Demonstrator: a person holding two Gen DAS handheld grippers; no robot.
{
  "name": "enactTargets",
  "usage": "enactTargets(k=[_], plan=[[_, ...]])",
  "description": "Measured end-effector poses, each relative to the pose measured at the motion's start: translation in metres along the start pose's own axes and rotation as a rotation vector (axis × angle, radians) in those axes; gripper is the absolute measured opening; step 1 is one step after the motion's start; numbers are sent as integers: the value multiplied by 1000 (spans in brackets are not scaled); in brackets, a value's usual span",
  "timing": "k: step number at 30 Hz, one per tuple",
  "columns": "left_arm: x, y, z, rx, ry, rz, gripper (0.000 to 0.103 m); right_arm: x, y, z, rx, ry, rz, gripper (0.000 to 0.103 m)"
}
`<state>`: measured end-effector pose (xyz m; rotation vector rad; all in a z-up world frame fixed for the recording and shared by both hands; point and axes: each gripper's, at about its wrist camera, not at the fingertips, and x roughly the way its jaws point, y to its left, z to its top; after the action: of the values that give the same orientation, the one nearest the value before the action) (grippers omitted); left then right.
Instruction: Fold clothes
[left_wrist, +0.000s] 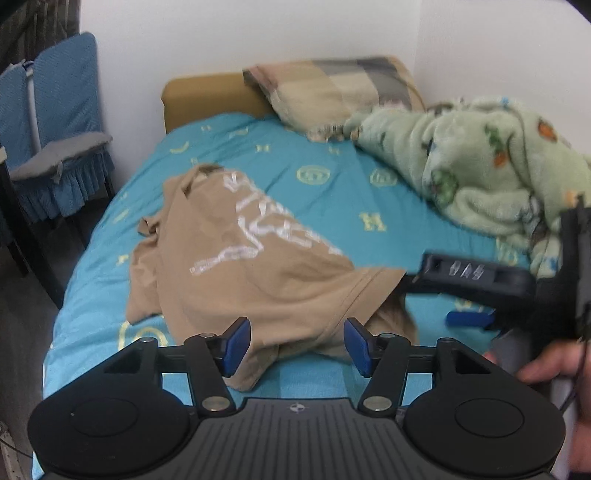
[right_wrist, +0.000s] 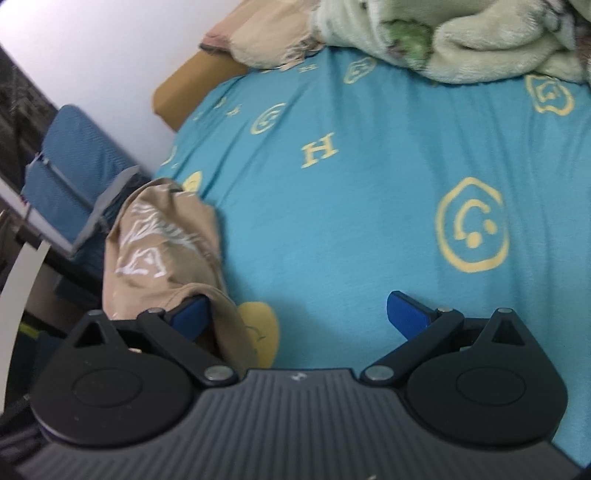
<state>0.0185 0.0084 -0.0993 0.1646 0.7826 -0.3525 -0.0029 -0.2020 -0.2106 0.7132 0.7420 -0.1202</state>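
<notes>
A tan T-shirt (left_wrist: 243, 266) with white print lies crumpled on the teal bed sheet (left_wrist: 325, 162). My left gripper (left_wrist: 297, 345) hovers at the shirt's near hem, open. A fold of the cloth sits between its blue pads (left_wrist: 236, 347) without being pressed. In the right wrist view my right gripper (right_wrist: 299, 314) stands wide open over bare sheet (right_wrist: 369, 184). The shirt's (right_wrist: 162, 240) edge drapes over its left pad (right_wrist: 192, 317). From the left wrist view the right gripper (left_wrist: 443, 295) shows at the shirt's right corner, with cloth hiding the fingertips.
A green fleece blanket (left_wrist: 480, 166) is heaped at the bed's far right, with a patterned pillow (left_wrist: 332, 88) against the tan headboard (left_wrist: 207, 96). Blue-covered chairs (left_wrist: 55, 122) stand left of the bed. A hand (left_wrist: 546, 365) holds the right gripper.
</notes>
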Motion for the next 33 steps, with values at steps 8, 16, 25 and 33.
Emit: enactTargets(k=[8,16,25,33], plan=[[50,-17,-20,230,113,160,57,-5,1,3,-2,-19,16,103],[72,-2,-9,242,29,300,19,0,5,2,-30,21,55,103],[-49,56,27,-232,-261,156,10,6,27,-18,-291,79,-21,103],[-134,82,23,-357,-411,42,8,-14,47,-37,-482,61,-64,103]])
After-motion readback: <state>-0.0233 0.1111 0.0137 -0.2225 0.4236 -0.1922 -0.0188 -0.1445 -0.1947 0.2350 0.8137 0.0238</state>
